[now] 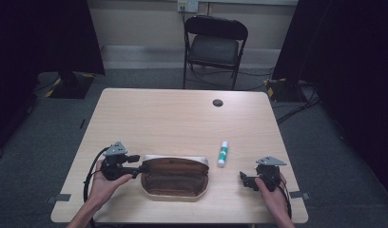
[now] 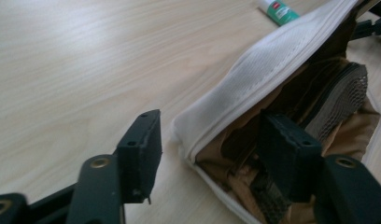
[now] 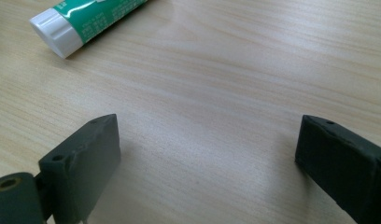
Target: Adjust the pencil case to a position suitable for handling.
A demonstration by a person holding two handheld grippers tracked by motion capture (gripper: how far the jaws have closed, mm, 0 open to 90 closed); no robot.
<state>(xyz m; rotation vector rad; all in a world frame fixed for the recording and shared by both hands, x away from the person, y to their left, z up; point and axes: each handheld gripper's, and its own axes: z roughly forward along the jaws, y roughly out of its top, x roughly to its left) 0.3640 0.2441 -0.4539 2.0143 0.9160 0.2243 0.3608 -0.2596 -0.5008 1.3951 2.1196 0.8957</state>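
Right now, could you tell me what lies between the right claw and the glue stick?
Only bare table: the right gripper view shows plain wood between the open right claw and the glue stick.

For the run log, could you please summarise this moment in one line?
left tongs: open, straddling pouch rim | right tongs: open over bare table | glue stick: lying beside pouch

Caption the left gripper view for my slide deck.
Open left gripper straddling the white rim of an open brown fabric pouch on a light wooden table.
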